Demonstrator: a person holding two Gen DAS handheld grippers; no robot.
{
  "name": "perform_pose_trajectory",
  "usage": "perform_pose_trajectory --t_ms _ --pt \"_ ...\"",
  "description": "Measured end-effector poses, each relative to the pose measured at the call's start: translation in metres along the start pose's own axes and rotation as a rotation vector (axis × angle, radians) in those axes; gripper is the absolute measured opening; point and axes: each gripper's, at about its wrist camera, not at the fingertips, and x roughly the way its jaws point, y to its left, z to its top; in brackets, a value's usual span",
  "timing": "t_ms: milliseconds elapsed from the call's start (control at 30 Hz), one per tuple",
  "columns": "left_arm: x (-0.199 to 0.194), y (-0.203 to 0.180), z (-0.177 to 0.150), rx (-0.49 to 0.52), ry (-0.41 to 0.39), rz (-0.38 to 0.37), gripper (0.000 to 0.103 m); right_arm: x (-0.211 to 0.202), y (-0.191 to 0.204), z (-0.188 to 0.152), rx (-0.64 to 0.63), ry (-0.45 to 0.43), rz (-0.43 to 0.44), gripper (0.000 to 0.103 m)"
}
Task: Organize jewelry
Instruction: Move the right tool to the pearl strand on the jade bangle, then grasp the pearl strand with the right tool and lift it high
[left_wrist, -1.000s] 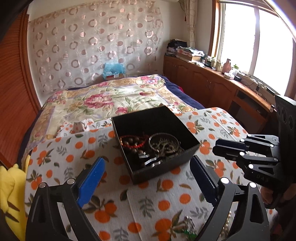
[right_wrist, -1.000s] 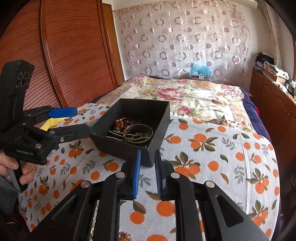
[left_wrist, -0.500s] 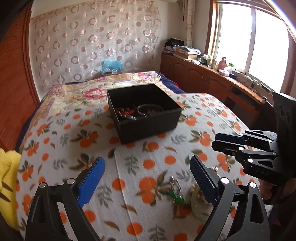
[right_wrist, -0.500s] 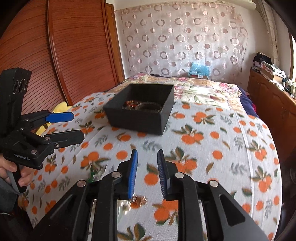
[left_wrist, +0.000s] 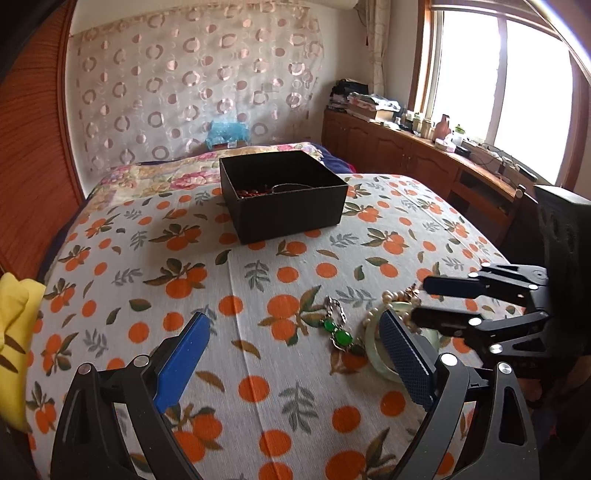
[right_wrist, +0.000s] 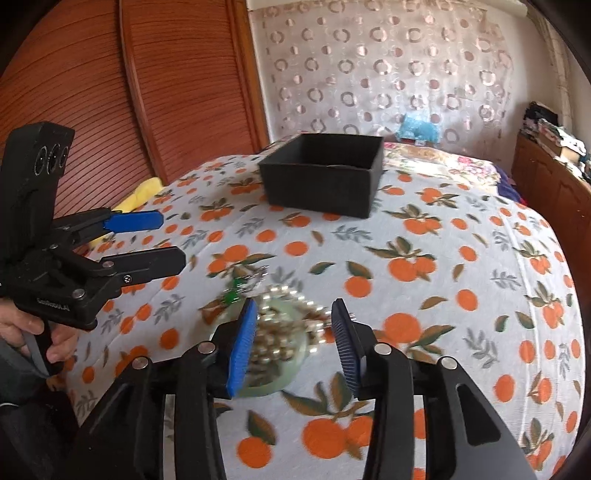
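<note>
A black open box (left_wrist: 284, 192) holding red beads and other jewelry stands far back on the orange-print cloth; it also shows in the right wrist view (right_wrist: 321, 177). Loose jewelry lies near me: a green-stone piece (left_wrist: 338, 332), a pale jade bangle (left_wrist: 376, 354) and a pearl strand (right_wrist: 280, 332). My right gripper (right_wrist: 291, 339) is open, its blue pads either side of the pearls and bangle, just above them. My left gripper (left_wrist: 291, 362) is open and empty, left of the green-stone piece.
The cloth (left_wrist: 147, 258) covers a rounded table in front of a bed with a floral quilt (left_wrist: 166, 177). A yellow cloth (left_wrist: 14, 332) lies at the left edge. A wooden wardrobe (right_wrist: 147, 92) stands at left, a window counter (left_wrist: 443, 155) at right.
Both grippers have pulled back from the box and dropped toward the loose jewelry at the near edge. The right gripper's jaws have opened from nearly shut to wide.
</note>
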Motion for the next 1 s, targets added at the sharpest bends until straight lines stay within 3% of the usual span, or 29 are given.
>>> perform_pose_trajectory --t_ms 167,300,367,600,700,933,1000 --pt "-0.005 0.000 -0.003 -0.001 -0.005 0.002 0.089 0.016 0.000 0.002 -0.011 0.088 0.000 0.047" --pt "-0.007 0.000 -0.004 -0.006 -0.011 0.005 0.089 0.018 0.000 0.004 -0.010 0.093 0.001 0.049" --pt "-0.008 0.000 -0.006 -0.010 -0.010 0.001 0.089 0.016 -0.002 0.005 -0.003 0.087 0.018 0.040" --pt "-0.007 -0.001 -0.009 -0.006 -0.002 0.000 0.089 0.020 -0.012 0.013 0.038 0.075 0.043 0.030" --pt "-0.006 -0.002 -0.010 -0.007 -0.002 0.001 0.089 0.014 -0.011 0.016 0.042 0.045 0.035 0.017" --pt "-0.003 -0.005 -0.015 -0.001 0.007 -0.004 0.089 0.000 -0.014 0.024 0.036 -0.013 0.026 0.015" --pt "-0.001 -0.006 -0.015 -0.001 0.013 -0.007 0.089 -0.008 -0.015 0.028 0.039 -0.040 0.027 0.000"
